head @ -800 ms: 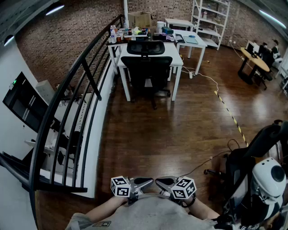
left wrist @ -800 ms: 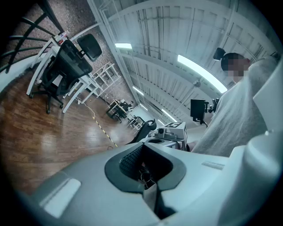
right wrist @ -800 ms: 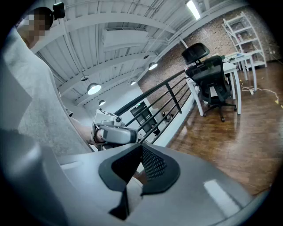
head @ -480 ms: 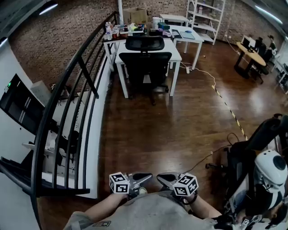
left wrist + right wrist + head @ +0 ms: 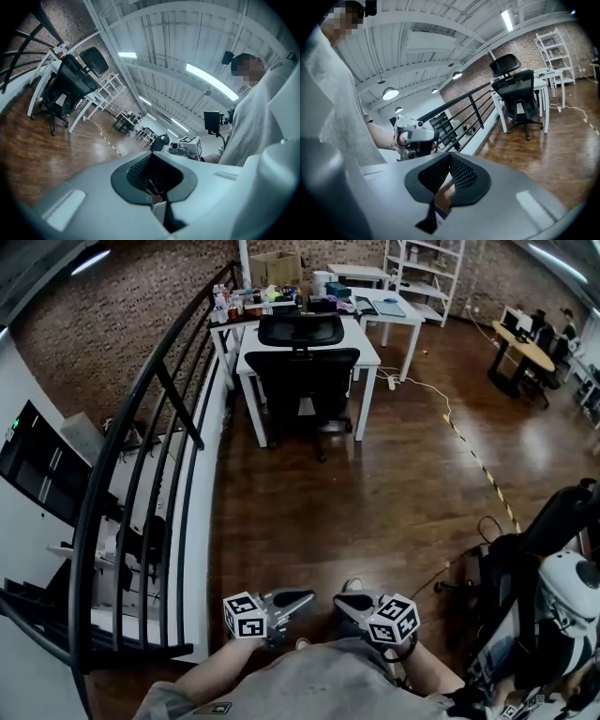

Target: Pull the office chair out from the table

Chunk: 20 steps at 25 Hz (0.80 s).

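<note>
The black office chair (image 5: 302,376) stands pushed in under the white table (image 5: 366,348) at the far end of the wooden floor; its headrest (image 5: 300,330) rises above the tabletop. It also shows far off as the chair (image 5: 65,84) in the left gripper view and the chair (image 5: 518,89) in the right gripper view. My left gripper (image 5: 298,599) and right gripper (image 5: 345,602) are held close to the person's body, tips facing each other, far from the chair. Both are shut with nothing between the pads.
A black stair railing (image 5: 164,437) runs along the left. A yellow-black floor strip (image 5: 478,465) and a white cable cross the floor at right. Another black chair with a white helmet (image 5: 562,587) stands near right. A second table (image 5: 394,310), shelves (image 5: 427,268) and clutter stand behind.
The view has shifted slightly towards the table and a foot now shows between the grippers. Both grippers stay shut near the body.
</note>
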### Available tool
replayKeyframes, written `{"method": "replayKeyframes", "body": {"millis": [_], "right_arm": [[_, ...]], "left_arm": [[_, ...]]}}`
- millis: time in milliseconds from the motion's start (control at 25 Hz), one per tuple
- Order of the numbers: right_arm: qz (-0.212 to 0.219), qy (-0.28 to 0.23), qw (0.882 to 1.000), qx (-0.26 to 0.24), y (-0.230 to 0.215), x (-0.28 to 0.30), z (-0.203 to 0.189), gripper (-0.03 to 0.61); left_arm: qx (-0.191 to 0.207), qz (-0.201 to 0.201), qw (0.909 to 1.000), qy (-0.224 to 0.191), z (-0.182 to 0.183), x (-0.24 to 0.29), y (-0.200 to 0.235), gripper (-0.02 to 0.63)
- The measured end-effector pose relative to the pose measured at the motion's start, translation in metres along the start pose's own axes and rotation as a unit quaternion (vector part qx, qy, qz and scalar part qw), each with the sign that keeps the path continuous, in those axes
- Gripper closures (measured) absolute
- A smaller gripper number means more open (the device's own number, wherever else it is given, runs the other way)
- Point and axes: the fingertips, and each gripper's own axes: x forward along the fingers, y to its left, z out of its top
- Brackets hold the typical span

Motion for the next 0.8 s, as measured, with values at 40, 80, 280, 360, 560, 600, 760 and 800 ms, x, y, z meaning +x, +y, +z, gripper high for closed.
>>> {"method": "replayKeyframes", "body": {"millis": [40, 80, 280, 360, 560, 600, 760, 800], "right_arm": [[0.001, 0.000, 1.000, -0.002, -0.010, 0.003, 0.006, 0.572], [0.002, 0.000, 1.000, -0.003, -0.020, 0.007, 0.012, 0.572], [0.020, 0.006, 1.000, -0.004, -0.084, 0.032, 0.046, 0.572], [0.031, 0.007, 0.999, -0.005, -0.111, 0.039, 0.066, 0.572], [0.061, 0.008, 0.998, -0.017, -0.166, 0.042, 0.118, 0.572], [0.064, 0.008, 0.998, -0.018, -0.179, 0.041, 0.127, 0.572], [0.072, 0.006, 0.997, -0.024, -0.226, 0.041, 0.155, 0.572], [0.072, 0.006, 0.997, -0.025, -0.237, 0.043, 0.161, 0.572]], "left_arm": [[0.000, 0.002, 1.0000, 0.000, 0.006, 0.004, 0.009, 0.612], [0.000, 0.005, 1.0000, -0.002, 0.012, 0.008, 0.019, 0.612], [-0.003, 0.027, 0.9996, -0.010, 0.050, 0.038, 0.081, 0.612], [-0.002, 0.036, 0.9992, -0.018, 0.071, 0.054, 0.104, 0.612], [0.000, 0.051, 0.9981, -0.035, 0.123, 0.100, 0.149, 0.612], [0.003, 0.052, 0.9979, -0.038, 0.133, 0.110, 0.156, 0.612], [0.011, 0.060, 0.9969, -0.051, 0.162, 0.142, 0.185, 0.612], [0.011, 0.062, 0.9966, -0.053, 0.168, 0.146, 0.193, 0.612]]}}
